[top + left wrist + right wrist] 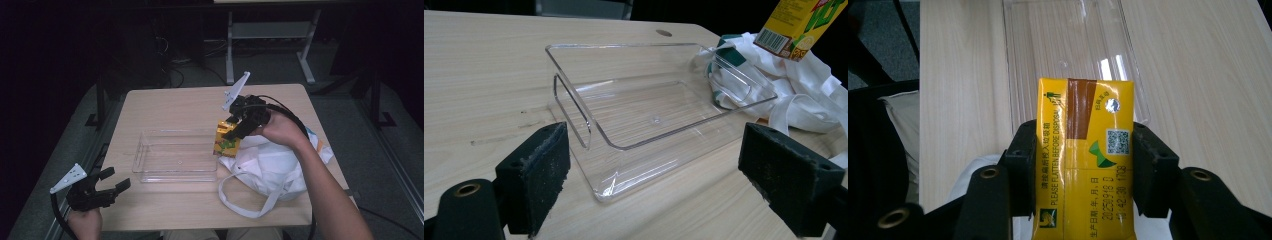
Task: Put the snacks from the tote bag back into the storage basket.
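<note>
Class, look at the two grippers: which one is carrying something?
The right gripper, shut on the yellow drink carton beside the clear tray; the left gripper is open.

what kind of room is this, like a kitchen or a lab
Probably a lab or workshop set up for recording, not a kitchen. A plain wooden table stands on a grey floor, with cables trailing behind it and a metal-framed bench farther back. The surroundings are dark and bare.

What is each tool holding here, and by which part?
The right tool clamps the yellow drink carton across its two narrow sides, near the top end. The left tool is open, holding nothing.
</note>
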### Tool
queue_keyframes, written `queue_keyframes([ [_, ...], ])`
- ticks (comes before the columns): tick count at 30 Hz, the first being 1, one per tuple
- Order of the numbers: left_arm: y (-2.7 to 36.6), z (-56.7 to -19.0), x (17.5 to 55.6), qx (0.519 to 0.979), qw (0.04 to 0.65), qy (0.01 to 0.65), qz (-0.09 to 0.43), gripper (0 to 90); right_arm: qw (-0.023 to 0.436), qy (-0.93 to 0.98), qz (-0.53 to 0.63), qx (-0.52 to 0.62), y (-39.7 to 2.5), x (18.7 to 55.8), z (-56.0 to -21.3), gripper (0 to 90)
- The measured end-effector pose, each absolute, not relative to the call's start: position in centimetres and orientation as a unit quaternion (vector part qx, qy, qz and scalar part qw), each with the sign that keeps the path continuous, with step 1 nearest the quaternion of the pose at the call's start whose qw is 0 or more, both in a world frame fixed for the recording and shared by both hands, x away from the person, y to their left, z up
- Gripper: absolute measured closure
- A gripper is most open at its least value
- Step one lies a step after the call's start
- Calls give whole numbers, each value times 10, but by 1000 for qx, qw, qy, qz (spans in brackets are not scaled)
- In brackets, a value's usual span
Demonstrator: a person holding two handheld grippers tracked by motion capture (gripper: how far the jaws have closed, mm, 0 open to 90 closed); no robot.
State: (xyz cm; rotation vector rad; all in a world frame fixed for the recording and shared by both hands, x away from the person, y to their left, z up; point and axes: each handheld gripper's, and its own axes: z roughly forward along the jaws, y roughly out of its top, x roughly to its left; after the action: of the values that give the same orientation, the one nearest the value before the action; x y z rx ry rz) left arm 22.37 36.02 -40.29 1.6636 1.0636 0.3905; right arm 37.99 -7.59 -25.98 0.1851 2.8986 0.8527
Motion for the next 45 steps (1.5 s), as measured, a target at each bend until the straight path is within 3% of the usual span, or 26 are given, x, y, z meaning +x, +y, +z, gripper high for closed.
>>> queue_keyframes([
  [45,361,-402,224,698,536,445,165,126,44,960,275,21,-14,376,-267,524],
])
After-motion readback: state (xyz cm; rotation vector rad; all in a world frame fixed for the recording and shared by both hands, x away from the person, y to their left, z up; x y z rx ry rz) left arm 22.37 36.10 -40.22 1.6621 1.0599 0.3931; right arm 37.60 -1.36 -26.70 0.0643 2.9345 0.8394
